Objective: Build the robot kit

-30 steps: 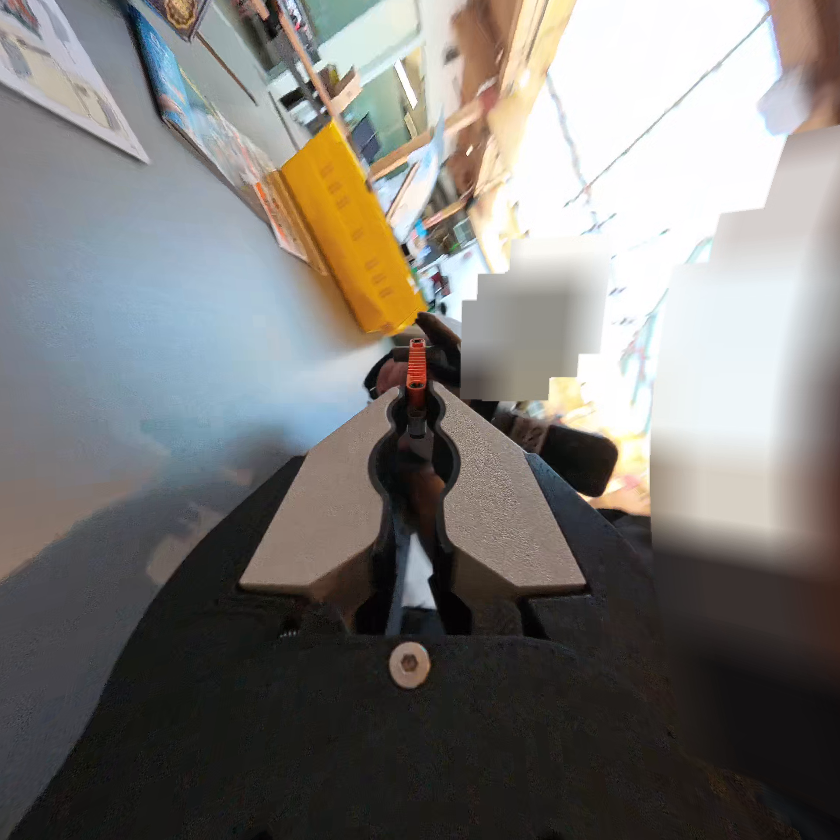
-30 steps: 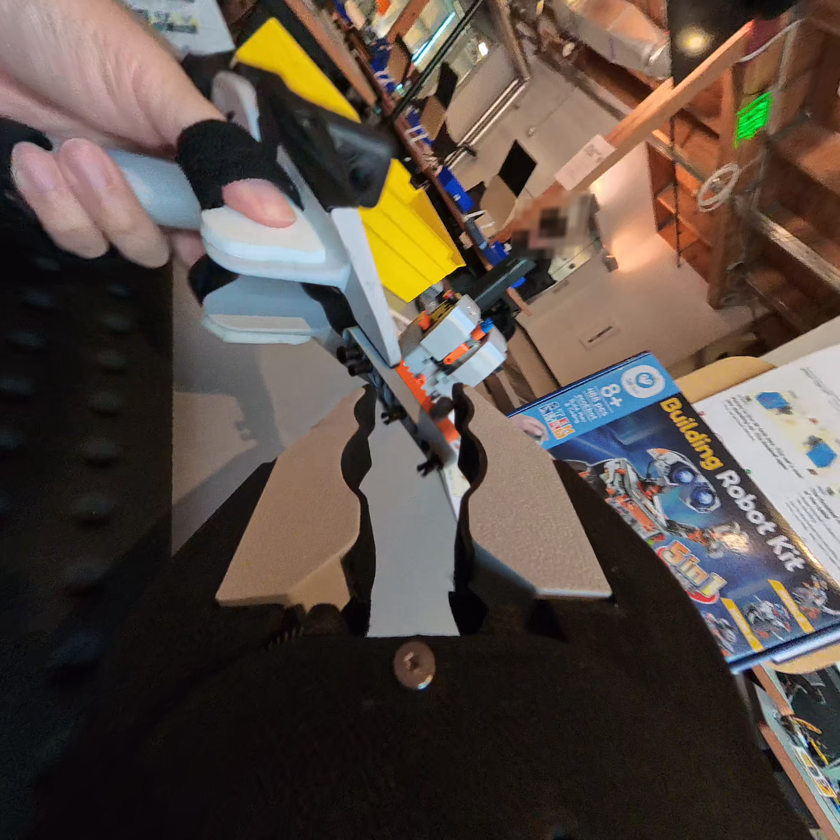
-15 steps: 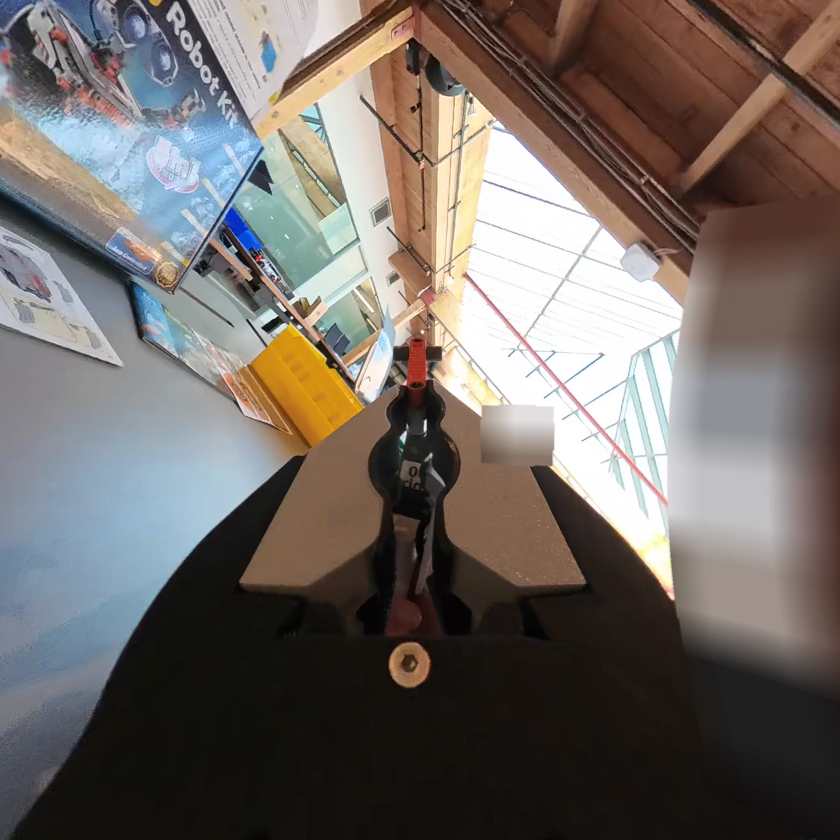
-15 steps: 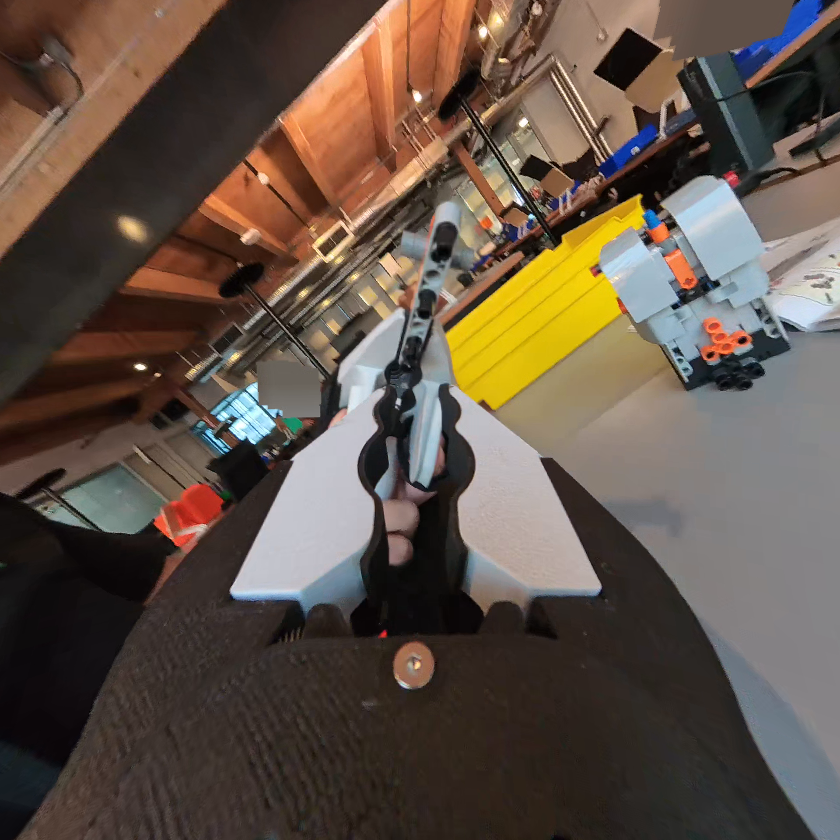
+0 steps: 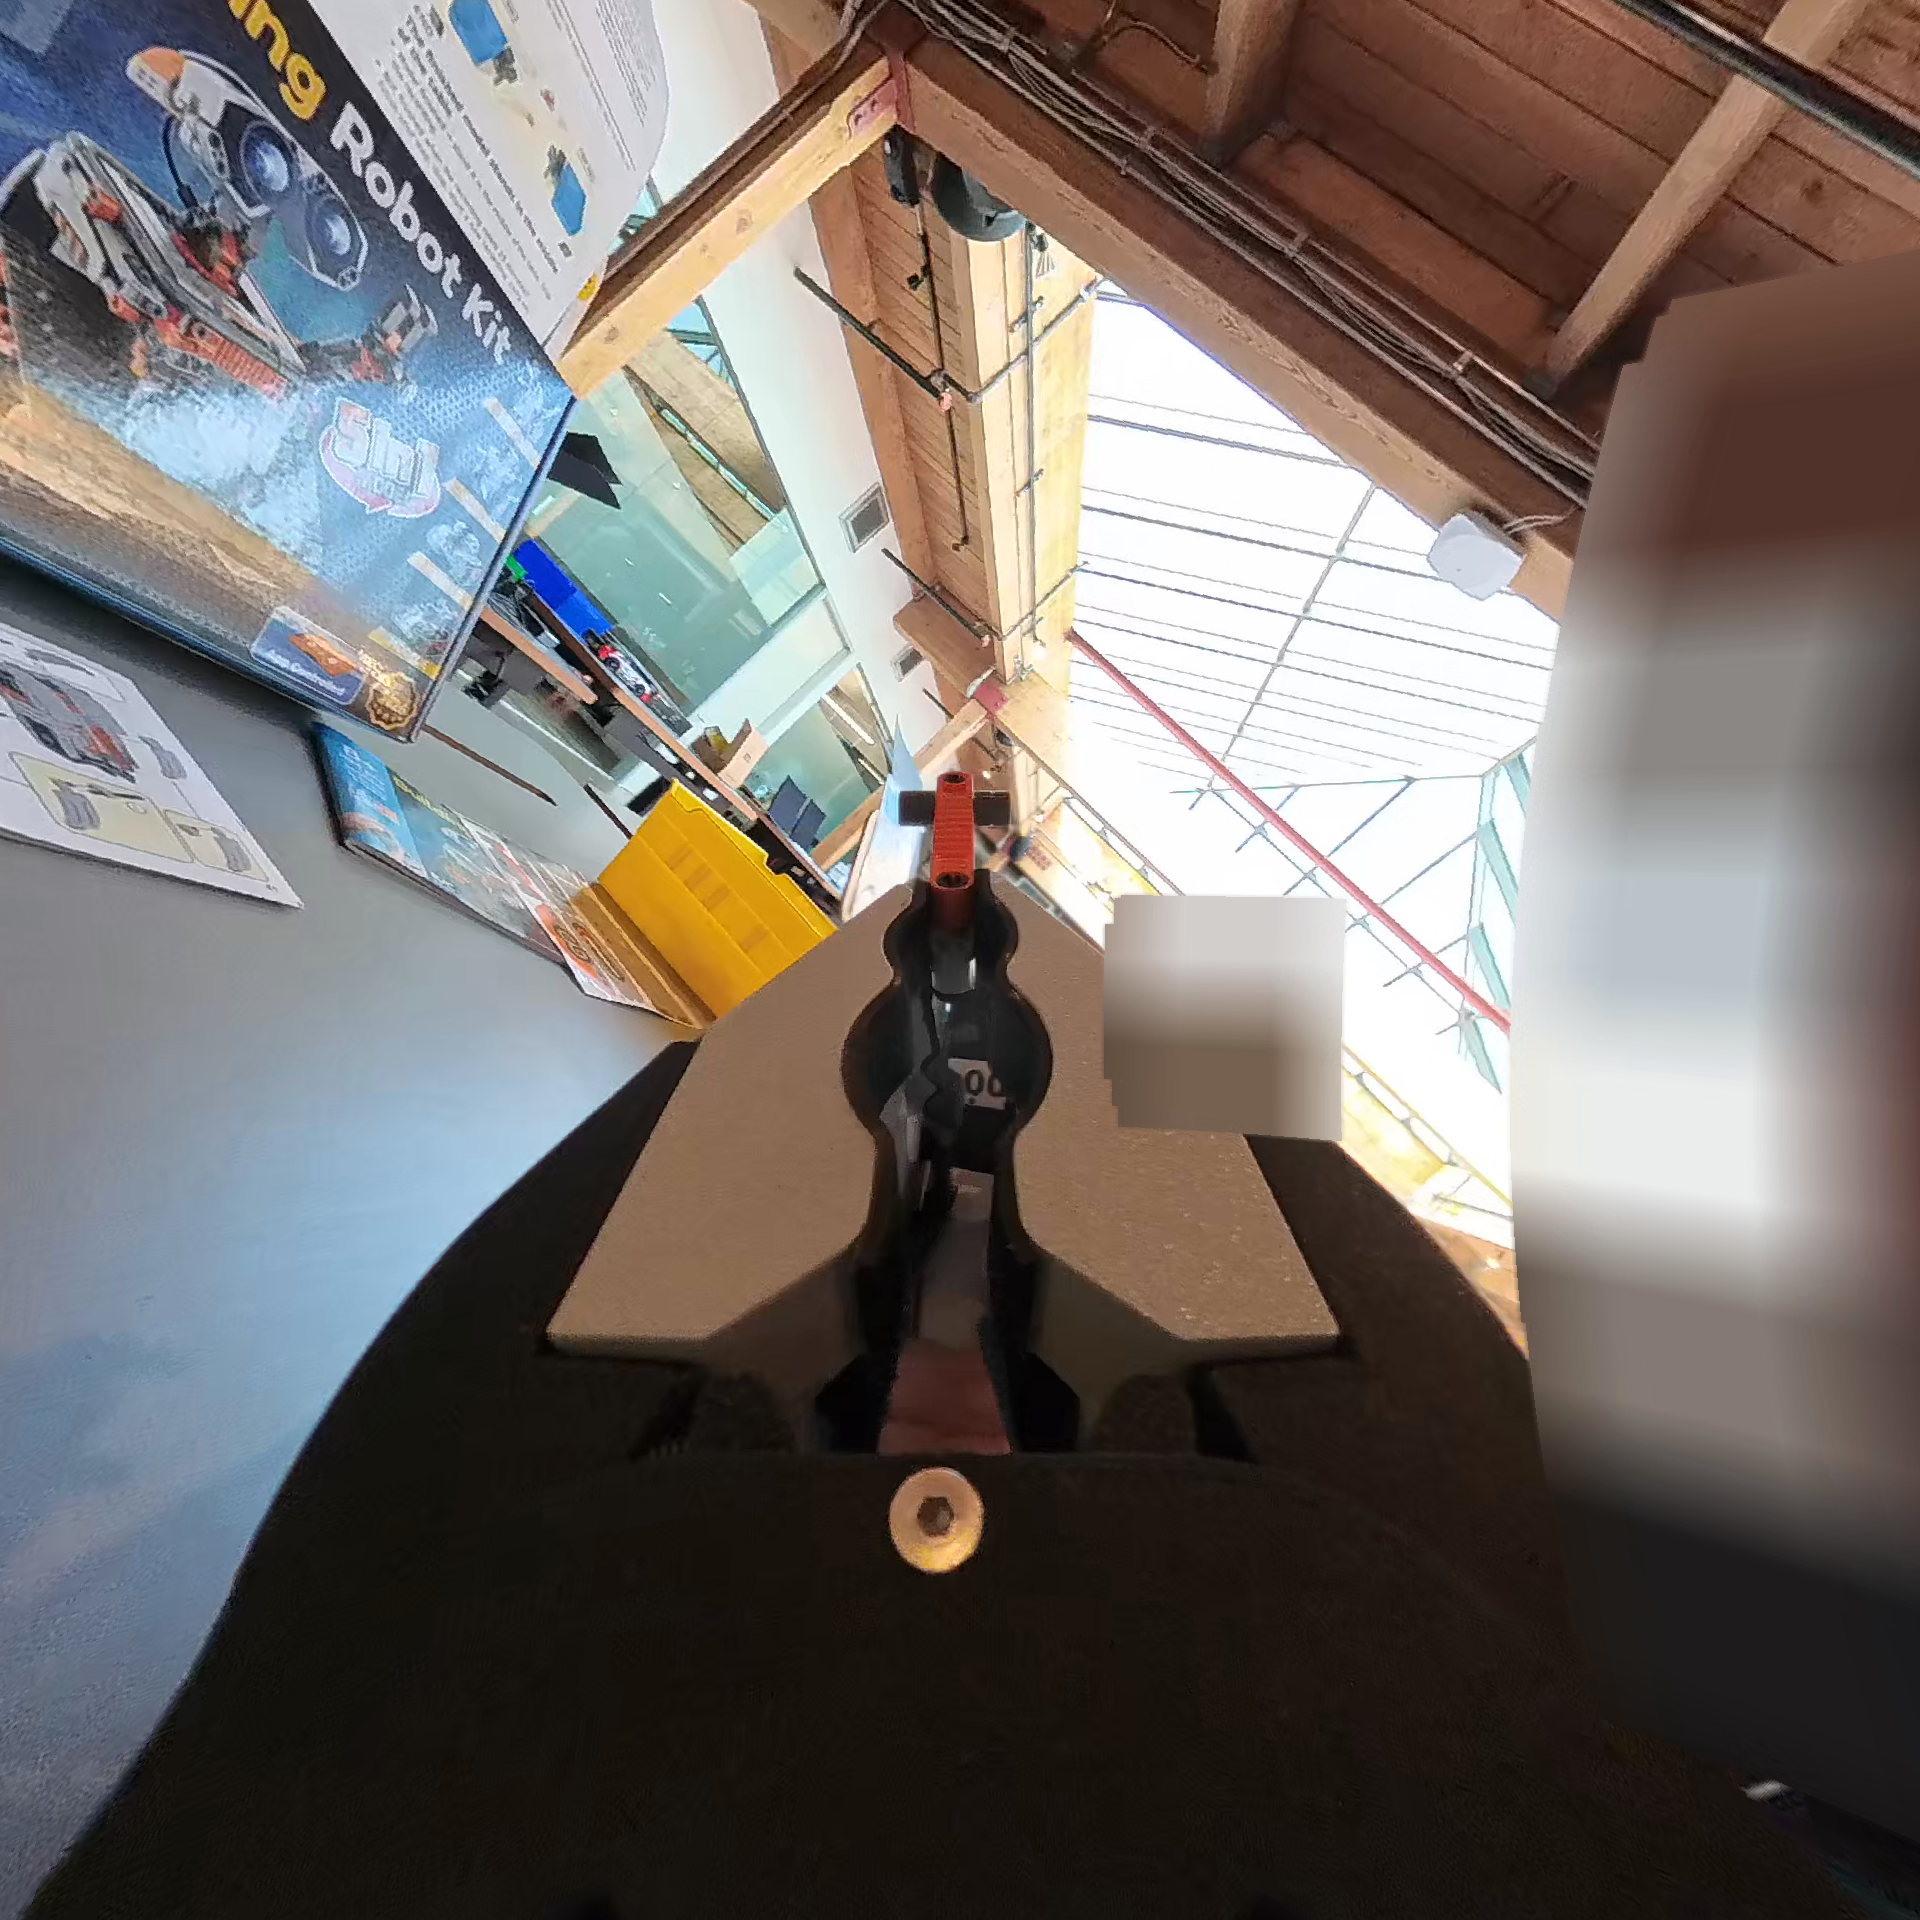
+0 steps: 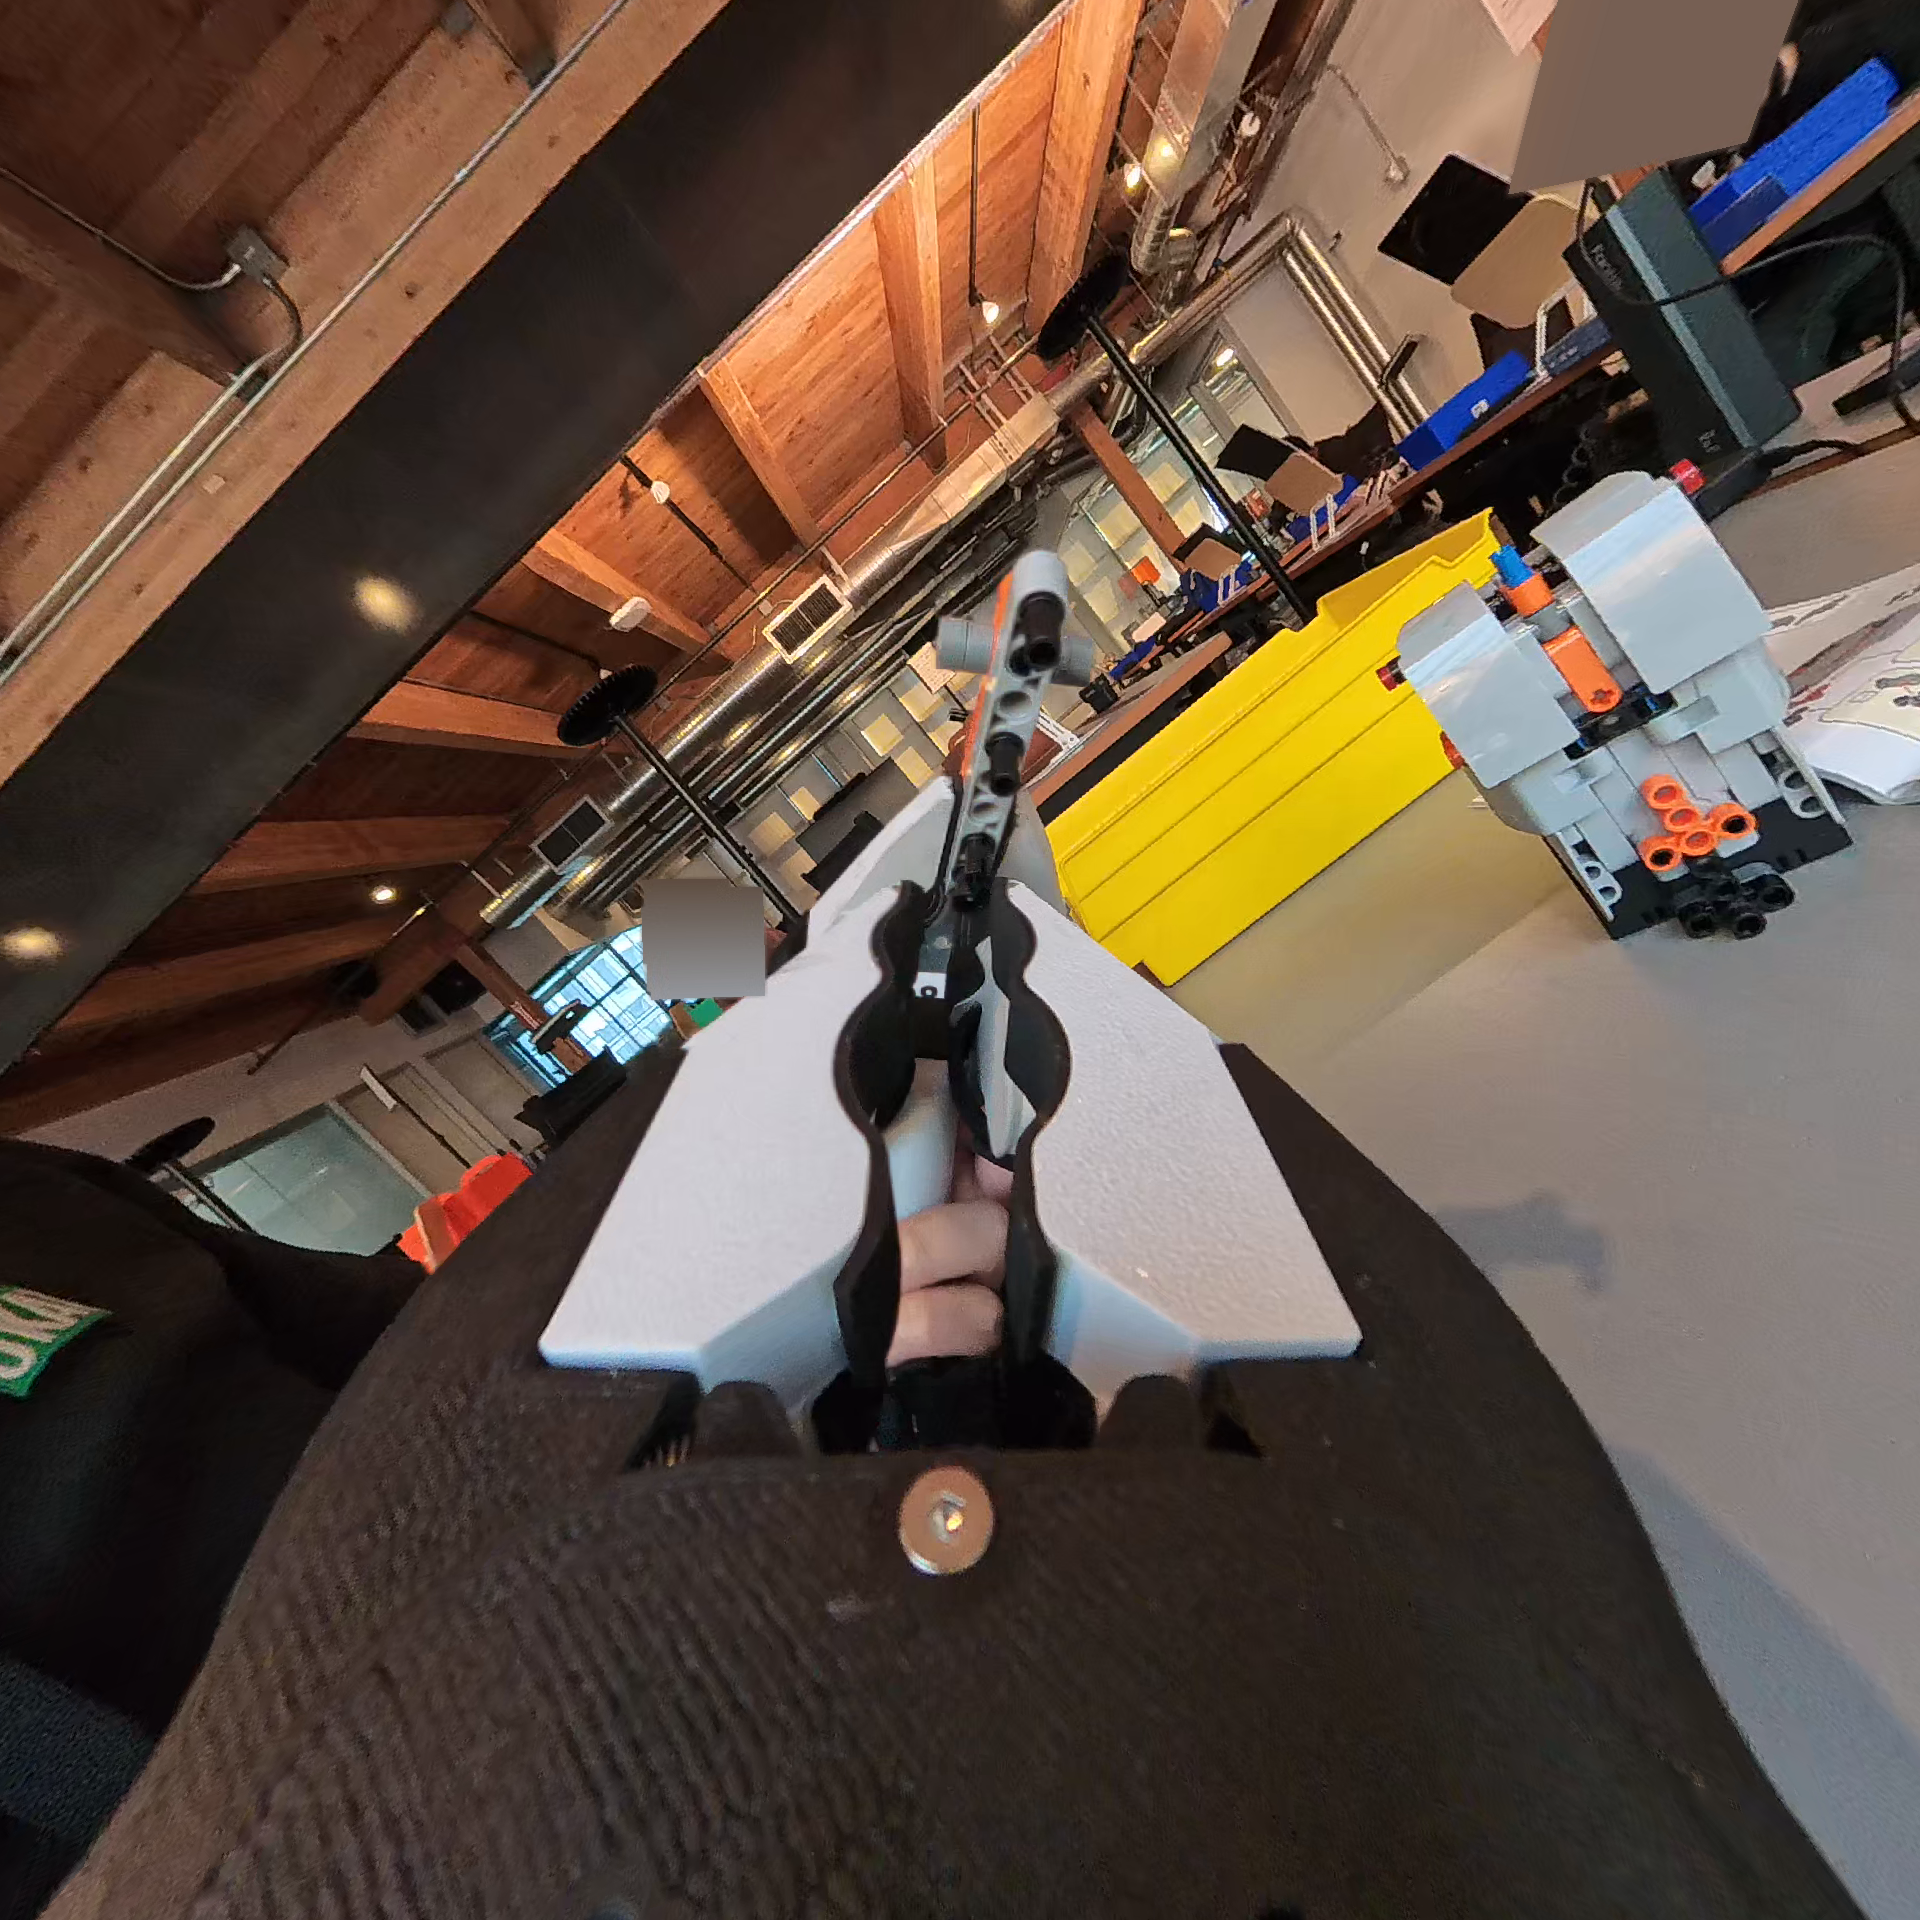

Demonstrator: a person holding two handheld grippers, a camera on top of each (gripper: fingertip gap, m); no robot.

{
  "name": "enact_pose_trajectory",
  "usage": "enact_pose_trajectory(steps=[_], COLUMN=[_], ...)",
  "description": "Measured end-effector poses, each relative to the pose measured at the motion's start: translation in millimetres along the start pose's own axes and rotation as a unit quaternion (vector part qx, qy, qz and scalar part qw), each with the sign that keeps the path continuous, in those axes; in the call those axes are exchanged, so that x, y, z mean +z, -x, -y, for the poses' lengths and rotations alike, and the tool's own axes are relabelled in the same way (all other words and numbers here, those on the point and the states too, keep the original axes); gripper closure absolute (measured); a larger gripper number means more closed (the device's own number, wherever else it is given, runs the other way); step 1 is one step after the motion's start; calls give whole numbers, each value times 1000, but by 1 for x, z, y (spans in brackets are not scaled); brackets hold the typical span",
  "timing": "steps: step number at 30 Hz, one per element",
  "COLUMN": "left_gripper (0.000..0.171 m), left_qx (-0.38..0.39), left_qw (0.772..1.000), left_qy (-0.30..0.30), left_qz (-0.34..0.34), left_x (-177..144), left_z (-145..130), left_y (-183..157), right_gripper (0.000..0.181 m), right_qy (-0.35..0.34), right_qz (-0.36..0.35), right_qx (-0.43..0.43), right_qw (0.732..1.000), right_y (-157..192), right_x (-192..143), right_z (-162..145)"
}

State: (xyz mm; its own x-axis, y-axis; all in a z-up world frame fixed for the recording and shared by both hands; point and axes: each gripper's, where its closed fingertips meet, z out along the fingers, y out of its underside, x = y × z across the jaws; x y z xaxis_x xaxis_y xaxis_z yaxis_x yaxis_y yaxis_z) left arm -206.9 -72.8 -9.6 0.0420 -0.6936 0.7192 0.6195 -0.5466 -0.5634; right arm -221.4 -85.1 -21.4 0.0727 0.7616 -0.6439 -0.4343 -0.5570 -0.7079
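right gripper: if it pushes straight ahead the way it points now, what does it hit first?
Nothing close, it seems. The right gripper, shut on a grey perforated beam, points up and away toward distant wooden ceiling beams. The yellow plastic bin and grey block model sit off to its right.

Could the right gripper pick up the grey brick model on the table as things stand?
Probably not: the right gripper is shut on a grey beam piece, so its jaws are occupied, though nothing blocks the grey brick model.

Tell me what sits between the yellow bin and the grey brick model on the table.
Nothing: in the right wrist view the yellow bin and the brick model stand side by side, with only a bare strip of grey table between them.
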Motion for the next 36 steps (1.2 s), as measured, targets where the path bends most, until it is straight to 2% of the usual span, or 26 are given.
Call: enact_pose_trajectory(steps=[5, 8, 10, 13, 16, 18, 20, 21, 23, 25, 27, 32, 36], left_gripper=[167, 158, 149, 136, 140, 140, 143, 153, 156, 164, 164, 166, 166], left_qx=[24, 27, 29, 63, 96, 107, 104, 97, 72, 41, -8, -72, -95], left_qw=[1000, 999, 996, 981, 951, 926, 908, 905, 910, 924, 933, 950, 954], left_qy=[2, 23, 75, 184, 294, 360, 405, 413, 406, 378, 358, 301, 284], left_qz=[-3, -32, -44, -16, -31, -32, -33, -37, -34, -36, -37, -27, -25], left_x=[-1, -3, -5, -11, -15, -17, -18, -18, -15, -12, -10, -4, -3], left_z=[-3, -7, -13, -18, -27, -43, -60, -66, -72, -70, -69, -60, -57], left_y=[-1, -5, -4, 8, 2, 3, 6, 8, 13, 17, 18, 24, 27], right_gripper=[176, 176, 176, 176, 175, 175, 175, 175, 175, 175, 175, 175, 175], right_qy=[5, 53, 124, 215, 285, 313, 327, 335, 350, 338, 326, 251, 212], right_qz=[-2, 7, 8, -23, -37, -35, -26, -21, -21, -17, -6, -2, -4], right_qx=[3, -30, -66, -142, -184, -185, -173, -165, -153, -136, -116, -94, -82], right_qw=[1000, 998, 990, 966, 940, 931, 929, 927, 924, 931, 938, 963, 974], right_y=[-2, 2, 2, -7, -11, -11, -11, -12, -17, -19, -20, -24, -27], right_x=[-1, -4, -9, -23, -34, -39, -41, -43, -49, -50, -51, -46, -44], right_z=[-2, -7, -16, -26, -33, -37, -39, -41, -44, -41, -39, -29, -27])
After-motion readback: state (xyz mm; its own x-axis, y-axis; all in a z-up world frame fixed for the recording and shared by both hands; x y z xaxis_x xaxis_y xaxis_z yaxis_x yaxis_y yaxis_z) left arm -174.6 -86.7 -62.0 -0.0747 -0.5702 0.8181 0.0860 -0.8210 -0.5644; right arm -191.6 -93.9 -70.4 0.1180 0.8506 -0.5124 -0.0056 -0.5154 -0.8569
